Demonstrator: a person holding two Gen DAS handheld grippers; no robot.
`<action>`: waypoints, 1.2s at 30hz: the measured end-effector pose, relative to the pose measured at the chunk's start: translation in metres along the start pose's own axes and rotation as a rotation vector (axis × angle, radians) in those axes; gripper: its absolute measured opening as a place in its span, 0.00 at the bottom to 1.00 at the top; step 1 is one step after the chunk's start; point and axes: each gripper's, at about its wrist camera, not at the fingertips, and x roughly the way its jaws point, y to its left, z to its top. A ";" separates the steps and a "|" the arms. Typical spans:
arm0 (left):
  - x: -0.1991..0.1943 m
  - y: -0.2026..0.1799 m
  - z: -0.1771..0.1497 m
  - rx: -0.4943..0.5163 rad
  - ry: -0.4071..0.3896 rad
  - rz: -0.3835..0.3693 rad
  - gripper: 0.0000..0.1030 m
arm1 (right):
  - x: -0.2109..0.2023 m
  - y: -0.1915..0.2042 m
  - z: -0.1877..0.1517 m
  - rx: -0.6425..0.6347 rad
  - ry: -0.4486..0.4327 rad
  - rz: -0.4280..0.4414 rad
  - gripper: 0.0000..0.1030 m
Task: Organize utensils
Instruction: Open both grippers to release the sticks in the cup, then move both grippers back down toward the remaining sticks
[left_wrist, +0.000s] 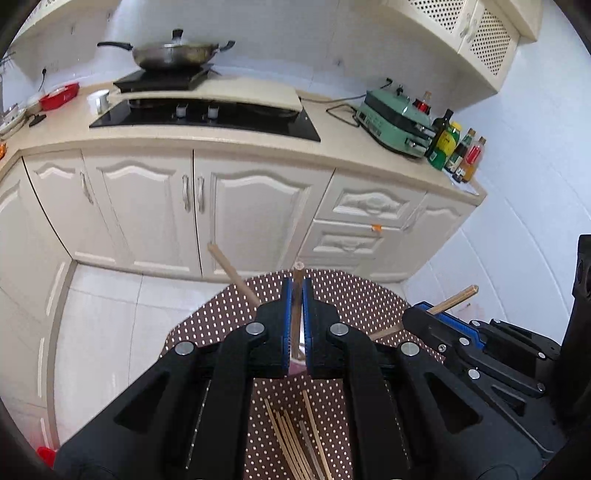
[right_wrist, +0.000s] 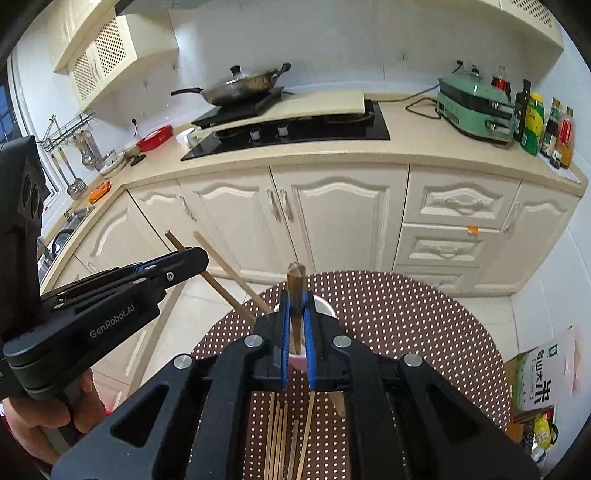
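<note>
My left gripper (left_wrist: 297, 295) is shut on a dark wooden chopstick (left_wrist: 296, 306) held upright over the dotted brown table (left_wrist: 221, 317). My right gripper (right_wrist: 296, 306) is shut on another chopstick (right_wrist: 295, 291), just above a pink-and-white cup (right_wrist: 325, 308) that holds chopsticks (right_wrist: 225, 266) leaning left. Several loose chopsticks (right_wrist: 284, 435) lie on the table under the grippers; they also show in the left wrist view (left_wrist: 295, 439). The cup is mostly hidden behind the jaws in the left wrist view (left_wrist: 298, 367).
Cream kitchen cabinets (left_wrist: 236, 206) and a counter with a hob (left_wrist: 207, 114), wok (left_wrist: 170, 53), green appliance (left_wrist: 395, 118) and bottles (left_wrist: 458, 147) stand beyond the table. A rice bag (right_wrist: 535, 373) sits on the floor at right.
</note>
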 end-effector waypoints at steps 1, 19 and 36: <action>0.001 0.000 -0.002 -0.001 0.008 0.001 0.06 | 0.002 -0.001 -0.002 0.005 0.011 0.003 0.06; -0.010 0.002 -0.023 0.000 0.074 0.017 0.12 | -0.016 -0.005 -0.023 0.088 0.014 0.029 0.20; -0.041 -0.011 -0.060 0.043 0.075 -0.007 0.48 | -0.065 0.007 -0.056 0.127 -0.046 0.004 0.21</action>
